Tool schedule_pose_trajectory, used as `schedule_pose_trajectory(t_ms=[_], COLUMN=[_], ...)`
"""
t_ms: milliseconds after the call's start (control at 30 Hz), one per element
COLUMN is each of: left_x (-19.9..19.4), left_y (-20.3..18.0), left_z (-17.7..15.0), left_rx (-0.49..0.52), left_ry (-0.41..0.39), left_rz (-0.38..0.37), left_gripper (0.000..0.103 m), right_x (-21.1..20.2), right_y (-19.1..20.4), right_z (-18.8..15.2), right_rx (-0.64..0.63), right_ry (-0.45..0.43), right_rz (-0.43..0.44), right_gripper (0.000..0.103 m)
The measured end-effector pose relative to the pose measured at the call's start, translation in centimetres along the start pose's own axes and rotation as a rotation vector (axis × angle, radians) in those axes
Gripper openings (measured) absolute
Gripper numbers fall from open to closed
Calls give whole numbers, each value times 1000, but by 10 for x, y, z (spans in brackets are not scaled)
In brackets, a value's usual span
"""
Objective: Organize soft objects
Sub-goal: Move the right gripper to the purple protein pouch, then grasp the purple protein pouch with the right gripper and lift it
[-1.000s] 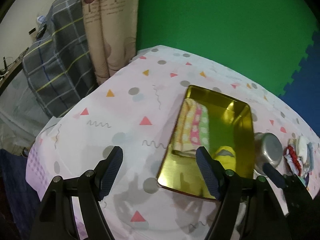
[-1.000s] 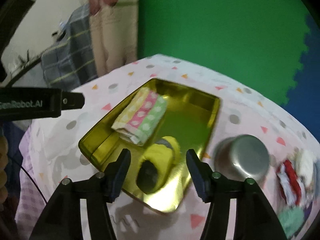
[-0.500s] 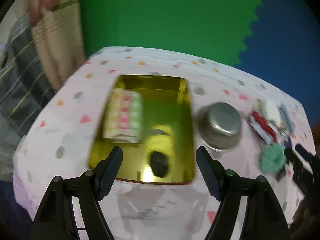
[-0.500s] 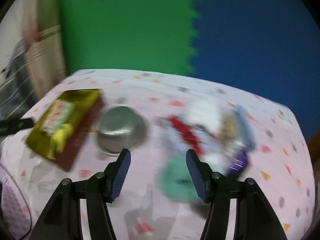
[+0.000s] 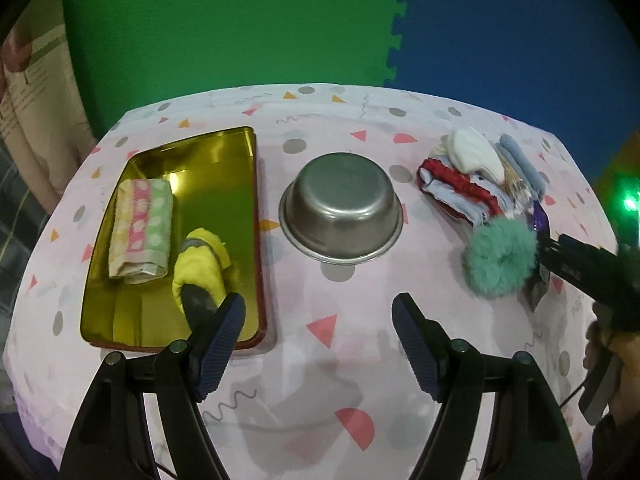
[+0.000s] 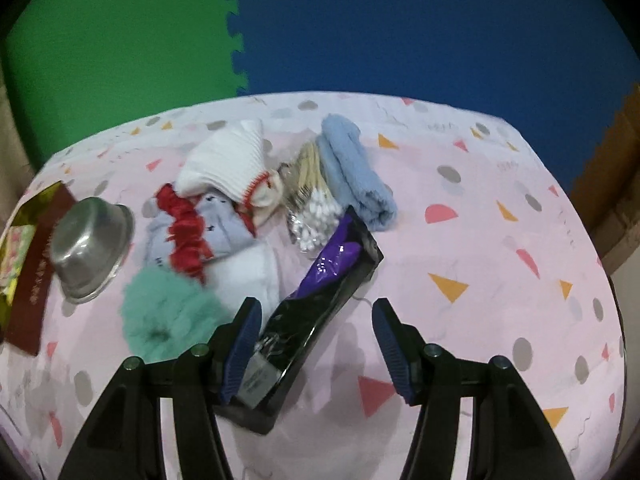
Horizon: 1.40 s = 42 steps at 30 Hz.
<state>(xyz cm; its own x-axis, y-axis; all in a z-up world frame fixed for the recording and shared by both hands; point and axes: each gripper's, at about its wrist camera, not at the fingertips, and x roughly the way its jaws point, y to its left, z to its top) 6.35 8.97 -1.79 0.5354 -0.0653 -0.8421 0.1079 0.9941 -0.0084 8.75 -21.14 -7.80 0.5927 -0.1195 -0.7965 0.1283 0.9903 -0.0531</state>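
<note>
Just left of the right tool (image 6: 316, 334), jaws apart and empty: teal fluffy scrunchie (image 6: 168, 312) on the worktop (image 6: 480, 240), black packet (image 6: 320, 304) slanting between the jaws.

light: dim, indoor | glare: gold tray (image 5: 240, 184) | blur: right view, slight | edges: fisheye-bent, dark

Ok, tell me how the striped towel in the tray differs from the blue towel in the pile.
The striped towel is yellow, pink and green with white dots; the blue towel is plain. The striped towel lies folded flat inside the gold tray; the blue towel is rolled on the tablecloth. Both are soft cloths.
</note>
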Motion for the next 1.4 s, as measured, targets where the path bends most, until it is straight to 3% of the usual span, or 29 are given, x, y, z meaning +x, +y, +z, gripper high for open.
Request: schedule_pose_trajectory(t_ms=[133, 500, 633, 900, 1167, 1400], left_x=[5, 17, 19, 22, 23, 21], left_y=[-5, -16, -18, -18, -19, -20], left_z=[-3, -9, -10, -11, -12, -12], left_rx=[19, 53, 65, 66, 62, 66], left_ry=[-3, 28, 33, 43, 47, 33], left_rz=[4, 16, 17, 20, 21, 18], left_gripper=[73, 73, 73, 73, 73, 73], right_x=[13, 6, -1, -25, -34, -40], right_y=[0, -7, -25, -41, -78, -80], right_z=[2, -12, -20, -38, -60, -54], right_rx=[6, -155, -97, -21, 79, 182], right_ry=[4, -14, 0, -25, 59, 36], right_rz=[6, -76, -24, -6, 9, 74], right_gripper=[59, 59, 59, 59, 59, 59])
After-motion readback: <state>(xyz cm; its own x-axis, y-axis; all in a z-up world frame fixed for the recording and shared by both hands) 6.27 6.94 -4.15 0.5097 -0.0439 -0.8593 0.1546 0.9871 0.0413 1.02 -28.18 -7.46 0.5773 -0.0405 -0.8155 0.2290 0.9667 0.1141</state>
